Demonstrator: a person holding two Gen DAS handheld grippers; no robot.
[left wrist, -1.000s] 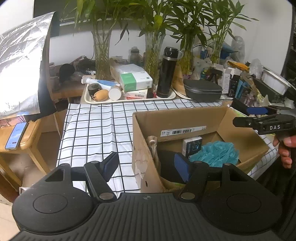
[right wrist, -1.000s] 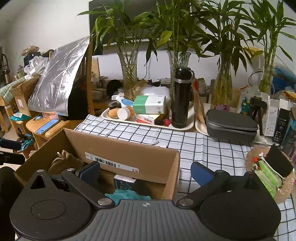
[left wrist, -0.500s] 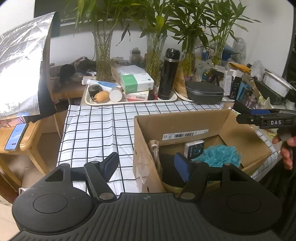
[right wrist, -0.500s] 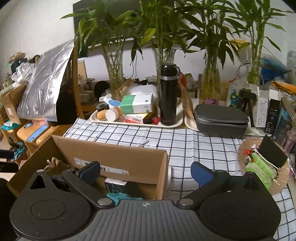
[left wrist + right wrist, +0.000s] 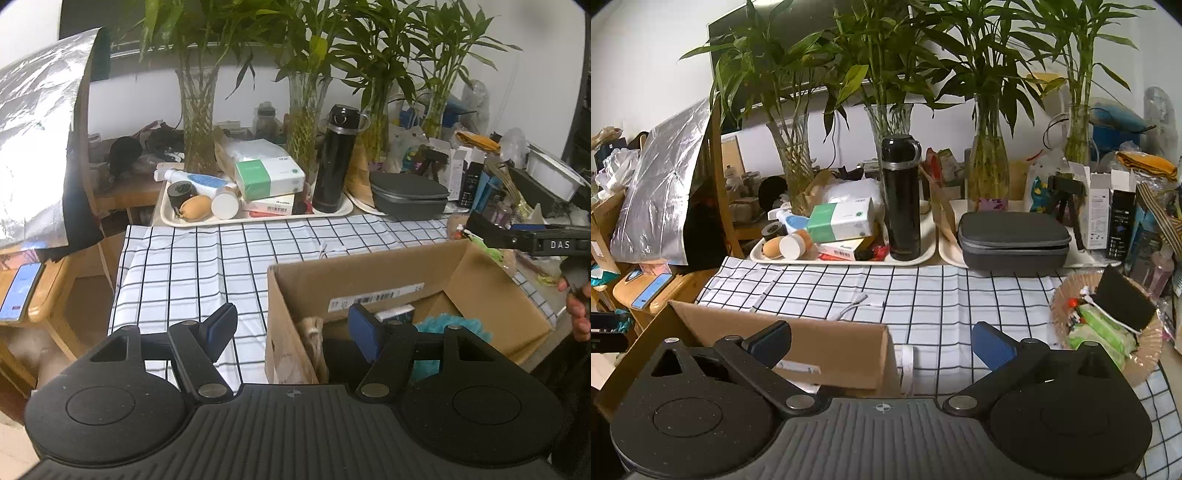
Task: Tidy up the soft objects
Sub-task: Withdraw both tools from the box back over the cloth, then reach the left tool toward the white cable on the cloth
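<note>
Left wrist view: the left claw [image 5: 293,326] is spread wide and grips nothing. Its left finger hangs over the checked cloth [image 5: 207,266] of the worktop, its right finger over the open cardboard box [image 5: 369,273]. Inside the box, just beyond the right finger, lies a teal fluffy soft object [image 5: 456,326] beside a small dark carton [image 5: 397,315], with a beige cloth item [image 5: 312,332] against the near left wall. To the far right the right claw [image 5: 495,234] reaches in above the box's right rim.

Right wrist view: the right claw [image 5: 881,341] is released and empty. Its left finger sits over the box [image 5: 827,347], its right finger over the cloth [image 5: 945,299]. Further right is a woven basket [image 5: 1145,343] holding green and black items. Well ahead stands a black flask [image 5: 901,199] on a tray [image 5: 846,258].
</note>
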